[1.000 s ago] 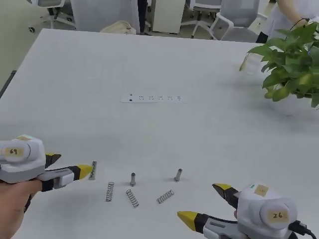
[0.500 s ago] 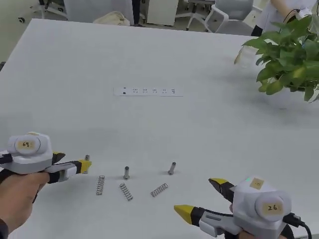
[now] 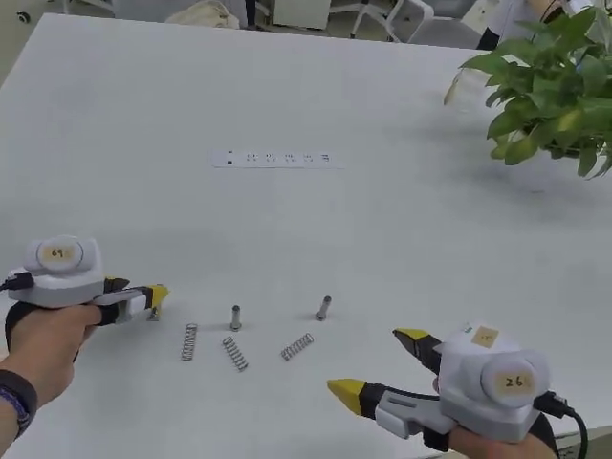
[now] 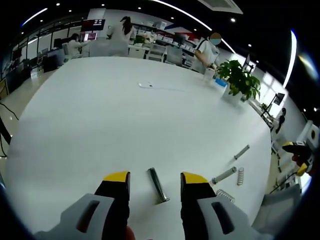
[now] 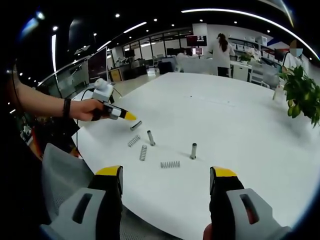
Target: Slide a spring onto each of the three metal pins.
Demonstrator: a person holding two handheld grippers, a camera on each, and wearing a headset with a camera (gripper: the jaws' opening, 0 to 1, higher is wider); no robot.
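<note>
Springs (image 3: 234,352) lie near the front edge of the worktop (image 3: 382,220), with bare room behind. Left gripper (image 3: 156,296) jaws are open, one pin (image 4: 157,184) between them; right gripper (image 3: 378,363) jaws are wide and empty.

Big white table (image 3: 382,220), power strip (image 3: 270,159) lying flat mid-table, leafy green plant (image 3: 550,76) at far right edge. Office chairs (image 3: 402,14) beyond. Open office behind: desks, wall screen (image 5: 195,41), ceiling strip lights (image 5: 220,11), people standing (image 4: 122,27).
</note>
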